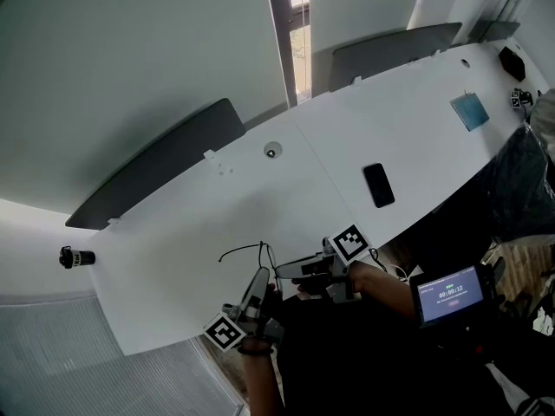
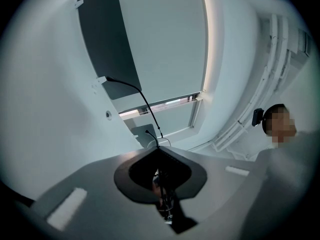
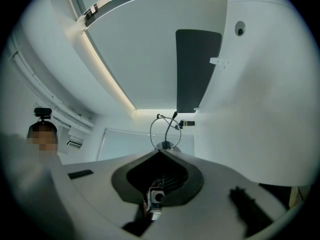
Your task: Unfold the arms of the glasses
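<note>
Standing at the near edge of the white table (image 1: 173, 258), the person held both grippers level over it, tips meeting at one point.

Left gripper (image 1: 262, 276): jaws pressed together, no gap in its own view (image 2: 159, 148). A thin black wire of the glasses (image 2: 151, 116) ran out from between the tips and curved away up and to the left, so the jaws were clamped on that wire. A second, shorter wire showed just beside it near the tips.

Right gripper (image 1: 284, 273): jaws likewise closed tight (image 3: 160, 150). A round wire rim of the glasses (image 3: 164, 132) stood up straight out of the tips, with a dark arm crossing behind it. The grip was on the frame at the foot of that rim.

Glasses (image 1: 247, 249): in the head view, a fine dark outline held in the air between the two grippers, just above the near table edge. One thin arm trailed out to the left. Could not tell how far the arms were folded.

Elsewhere on the table: a black phone (image 1: 378, 185) lying flat near the middle, a blue card (image 1: 469, 111) far off to the right, and a round grommet (image 1: 272, 151) farther back. A small lit screen (image 1: 449, 293) sat beside the person's right forearm. A small black object (image 1: 76, 256) rested off the table's left end.
</note>
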A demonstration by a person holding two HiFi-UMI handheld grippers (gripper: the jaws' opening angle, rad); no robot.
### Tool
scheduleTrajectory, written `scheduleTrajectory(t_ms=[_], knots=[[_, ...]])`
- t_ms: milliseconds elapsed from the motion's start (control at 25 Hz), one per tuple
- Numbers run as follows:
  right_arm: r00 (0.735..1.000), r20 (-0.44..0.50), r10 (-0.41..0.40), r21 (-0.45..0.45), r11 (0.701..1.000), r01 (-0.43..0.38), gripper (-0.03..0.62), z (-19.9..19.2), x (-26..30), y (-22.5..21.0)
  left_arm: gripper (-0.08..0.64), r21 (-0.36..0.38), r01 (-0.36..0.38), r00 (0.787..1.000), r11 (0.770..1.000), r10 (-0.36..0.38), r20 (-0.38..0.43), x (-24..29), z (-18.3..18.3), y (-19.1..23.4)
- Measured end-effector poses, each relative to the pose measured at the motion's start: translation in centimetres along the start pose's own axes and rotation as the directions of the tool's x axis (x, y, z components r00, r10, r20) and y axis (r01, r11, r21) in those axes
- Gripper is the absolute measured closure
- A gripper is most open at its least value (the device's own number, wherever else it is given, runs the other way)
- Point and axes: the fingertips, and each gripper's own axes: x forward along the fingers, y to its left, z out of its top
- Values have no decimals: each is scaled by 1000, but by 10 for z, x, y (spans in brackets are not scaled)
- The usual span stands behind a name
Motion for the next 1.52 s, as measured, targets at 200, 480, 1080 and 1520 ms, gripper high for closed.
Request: scheduleTrajectory(t_ms=[200, 480, 1080, 1520], knots=[[1000, 6, -5, 1, 1000, 5, 581, 0, -1, -2, 545, 3, 4, 1000, 1000, -4, 8, 0, 0, 0], [1000, 16, -9, -9, 1000, 9, 581, 2, -2, -3, 545, 11, -7, 999, 1000, 6, 38, -2, 4, -1], [998, 57, -12, -15, 1000, 13, 581, 10, -8, -4, 546, -21, -24, 995, 999, 26, 96, -5, 14, 4], [995, 92, -27, -18, 999, 28, 581, 18, -13, -5, 546, -47, -17, 990, 999, 24, 137, -11, 21, 5]])
